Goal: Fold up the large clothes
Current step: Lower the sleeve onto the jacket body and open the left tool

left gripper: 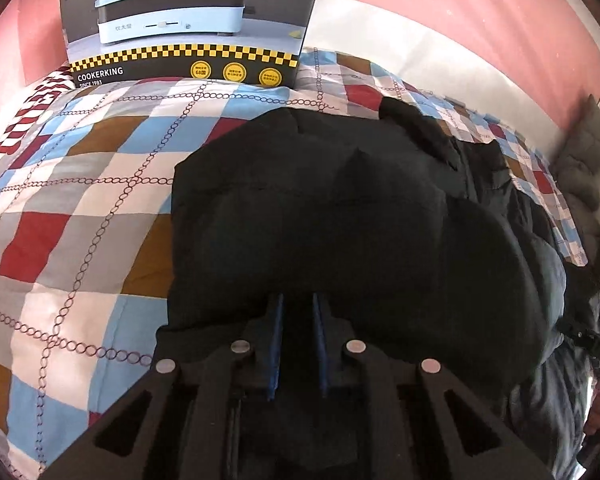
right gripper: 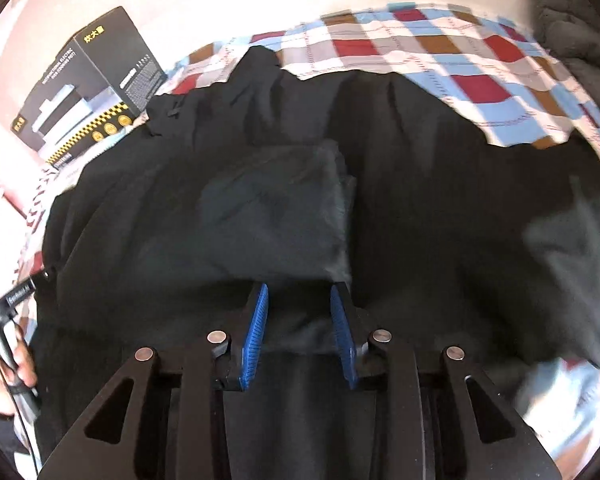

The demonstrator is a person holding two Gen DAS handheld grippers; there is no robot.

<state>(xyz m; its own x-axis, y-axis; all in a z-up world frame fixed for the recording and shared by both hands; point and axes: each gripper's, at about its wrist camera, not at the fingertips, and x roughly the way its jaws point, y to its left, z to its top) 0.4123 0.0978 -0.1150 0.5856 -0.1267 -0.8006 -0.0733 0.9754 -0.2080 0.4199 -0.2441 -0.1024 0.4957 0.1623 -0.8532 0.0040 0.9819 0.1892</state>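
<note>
A large black padded jacket (left gripper: 340, 216) lies on a checked bedspread (left gripper: 80, 208). In the left wrist view it forms a bulky folded mound. My left gripper (left gripper: 299, 300) sits right over its near edge, the blue pads a narrow gap apart with dark fabric between them. In the right wrist view the jacket (right gripper: 284, 208) spreads wide, with a folded panel in the middle. My right gripper (right gripper: 300, 292) is open, its blue pads on either side of a fold of the black fabric.
A black COOKERKING appliance box (left gripper: 188, 28) stands on the bed at the far side; it also shows in the right wrist view (right gripper: 88, 92). A grey quilted item (left gripper: 588, 152) lies at the bed's right edge. A pink wall (left gripper: 480, 8) is behind.
</note>
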